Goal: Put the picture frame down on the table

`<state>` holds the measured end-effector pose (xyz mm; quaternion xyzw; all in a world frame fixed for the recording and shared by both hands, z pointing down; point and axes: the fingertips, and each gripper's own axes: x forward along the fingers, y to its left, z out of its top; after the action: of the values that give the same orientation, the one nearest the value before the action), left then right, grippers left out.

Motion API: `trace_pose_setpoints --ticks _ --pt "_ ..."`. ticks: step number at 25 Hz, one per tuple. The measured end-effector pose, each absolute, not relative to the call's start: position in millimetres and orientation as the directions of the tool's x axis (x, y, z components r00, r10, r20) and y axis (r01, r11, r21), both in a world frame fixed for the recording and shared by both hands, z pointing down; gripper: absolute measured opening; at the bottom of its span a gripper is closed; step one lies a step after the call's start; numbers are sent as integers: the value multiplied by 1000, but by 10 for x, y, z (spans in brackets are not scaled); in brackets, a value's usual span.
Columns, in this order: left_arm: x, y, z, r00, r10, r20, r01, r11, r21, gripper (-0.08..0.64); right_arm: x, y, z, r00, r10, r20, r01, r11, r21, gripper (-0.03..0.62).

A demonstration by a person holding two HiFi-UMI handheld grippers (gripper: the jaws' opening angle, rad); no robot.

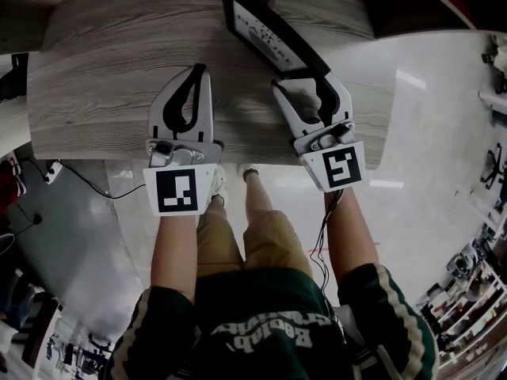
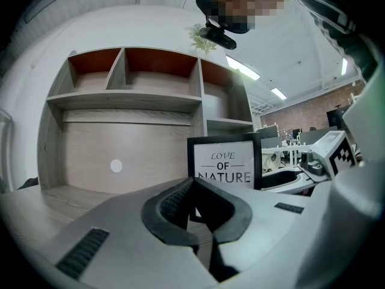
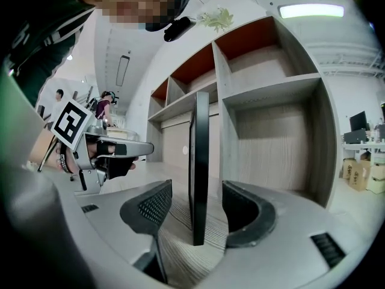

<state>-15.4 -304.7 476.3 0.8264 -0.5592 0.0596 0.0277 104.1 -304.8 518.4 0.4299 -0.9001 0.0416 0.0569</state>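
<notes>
1. We are counting one picture frame (image 1: 265, 30), one wooden table (image 1: 103, 77), one shelf unit (image 2: 126, 83) and two hand-held grippers, each carrying one marker cube.
2. The picture frame is standing upright on the table, at the back right of the top, close in front of the shelf unit, with its printed face turning toward the left gripper (image 1: 196, 74).
3. We are holding the right gripper (image 1: 307, 81) with its jaws spread. The frame's near edge is sitting between them, and the right gripper view is showing a gap on each side, so neither pad is pressing on it.
4. We are keeping the left gripper's jaws pressed together with nothing between them, and it is hanging over the table's near edge, apart from the frame.
5. The left gripper view is showing three open compartments across the shelf unit's top row and one small plant (image 2: 201, 38) on its top.
6. The table's near edge is running under both grippers, and its right end is curving off just beside the right gripper.
7. Bare wood is lying open to the left of the left gripper and between the two grippers.
</notes>
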Motion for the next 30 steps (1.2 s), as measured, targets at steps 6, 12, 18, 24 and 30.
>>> trace_pose_setpoints --ticks 6,12,18,24,30 --pt "-209 -2934 4809 392 -911 130 -918 -397 -11 18 1111 -2906 5205 -581 -799 154 -810 586 -14 241" --pt "-313 -2776 4758 414 -902 118 -908 -419 -18 18 1095 -2708 5173 -536 -828 162 -839 544 1 241" --pt "-459 -2554 4730 427 -896 121 -900 -434 -37 18 943 -2490 5076 -510 -846 155 -855 519 22 241" --pt "-655 -2374 4517 431 -896 105 -899 -436 -40 18 758 -2312 4830 -480 -866 141 -870 490 48 240" --pt "-757 -2212 4466 448 -889 96 -891 -453 -37 18 635 -2113 4743 -454 -882 126 -884 464 60 239"
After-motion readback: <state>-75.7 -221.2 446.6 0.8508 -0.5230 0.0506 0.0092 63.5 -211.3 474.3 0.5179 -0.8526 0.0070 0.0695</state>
